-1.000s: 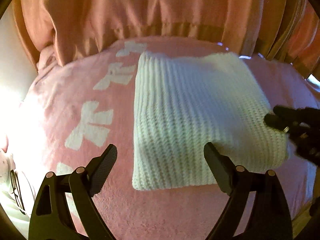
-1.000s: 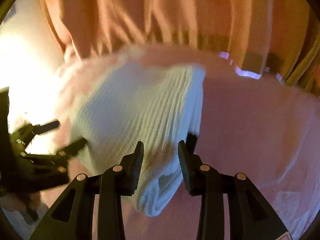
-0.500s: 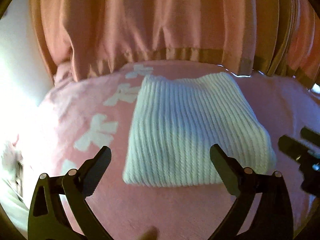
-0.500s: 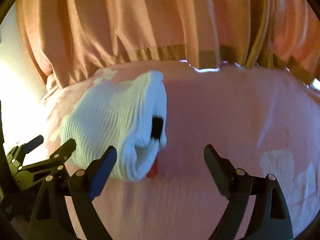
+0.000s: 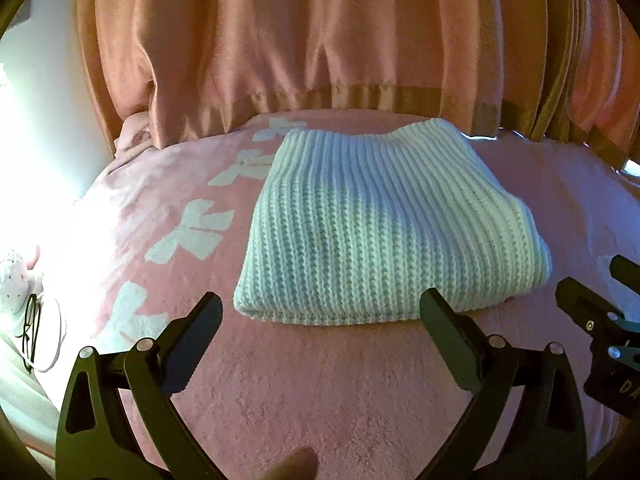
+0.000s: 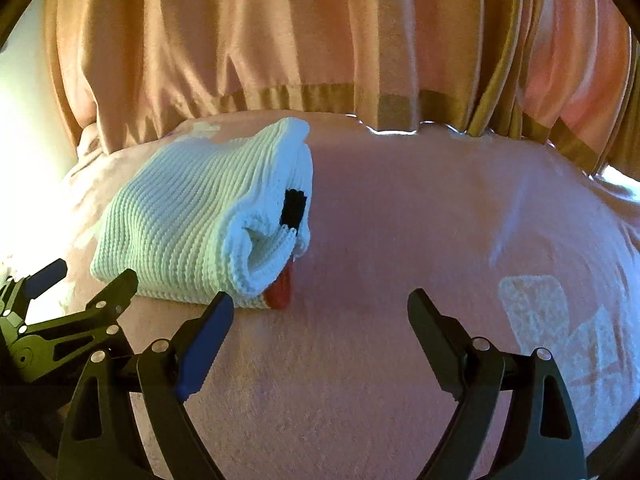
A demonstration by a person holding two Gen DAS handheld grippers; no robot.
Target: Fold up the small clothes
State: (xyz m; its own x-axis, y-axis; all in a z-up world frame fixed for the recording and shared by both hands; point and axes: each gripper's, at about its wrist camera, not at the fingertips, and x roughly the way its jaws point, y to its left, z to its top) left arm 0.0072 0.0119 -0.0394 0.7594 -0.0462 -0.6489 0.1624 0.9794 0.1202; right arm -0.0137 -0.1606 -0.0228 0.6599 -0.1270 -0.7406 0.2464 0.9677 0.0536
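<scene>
Right tool (image 6: 320, 312) now released from the white ribbed knit garment (image 5: 380, 232) and spread wide, left tool (image 5: 320, 320) likewise wide apart and empty, both drawn back, chunky folded rectangle lying on fuzzy pink bow-patterned blanket (image 5: 320, 392), pleated satin curtain (image 5: 320, 32) behind

Surface: bed under a pink blanket (image 5: 328, 392) with white bow shapes (image 5: 192, 236) along its left side.
On it: folded white knit (image 5: 380, 232), lying flat toward the far edge, left of the middle.
Under the knit's near right corner: a red bit (image 6: 280, 294) poking out onto the blanket.
</scene>
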